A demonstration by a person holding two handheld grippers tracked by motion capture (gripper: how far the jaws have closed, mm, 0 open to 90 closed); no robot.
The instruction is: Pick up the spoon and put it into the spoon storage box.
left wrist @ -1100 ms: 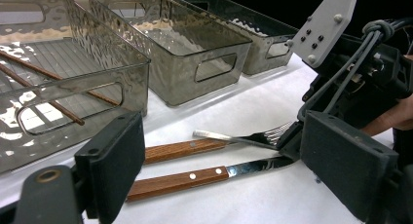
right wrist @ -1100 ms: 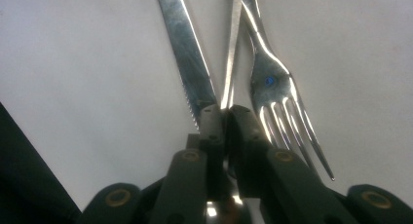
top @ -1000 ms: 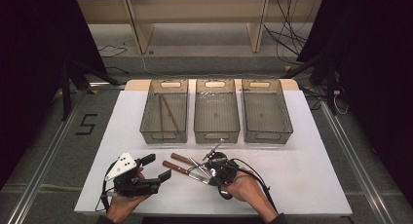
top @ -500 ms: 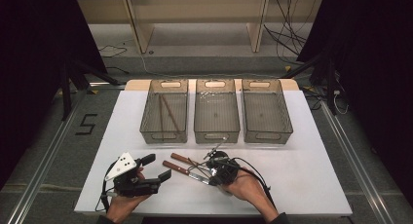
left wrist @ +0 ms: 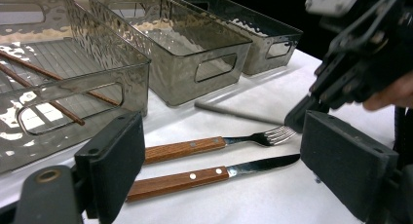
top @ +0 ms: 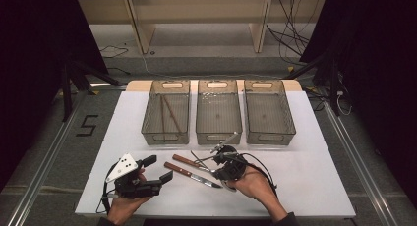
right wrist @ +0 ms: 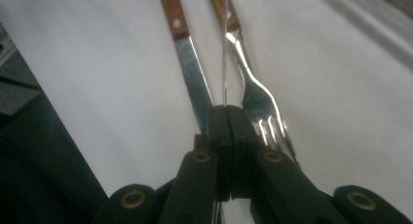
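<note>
Steel thin rod (right wrist: pixel 224 48) is pinched in your right claw (right wrist: pixel 227 118); left claw (left wrist: pixel 219 160) stays spread. Tilting may let the rod slip onto the wooden-handled fork (left wrist: pixel 219 142).

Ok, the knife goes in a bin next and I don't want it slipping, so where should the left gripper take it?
Probably by the wooden handle of the knife, from above, jaws across its width. It lies flat, and the handle is thicker than the blade and points toward the open left gripper. The fork lies close alongside, so keep clear of it.
</note>
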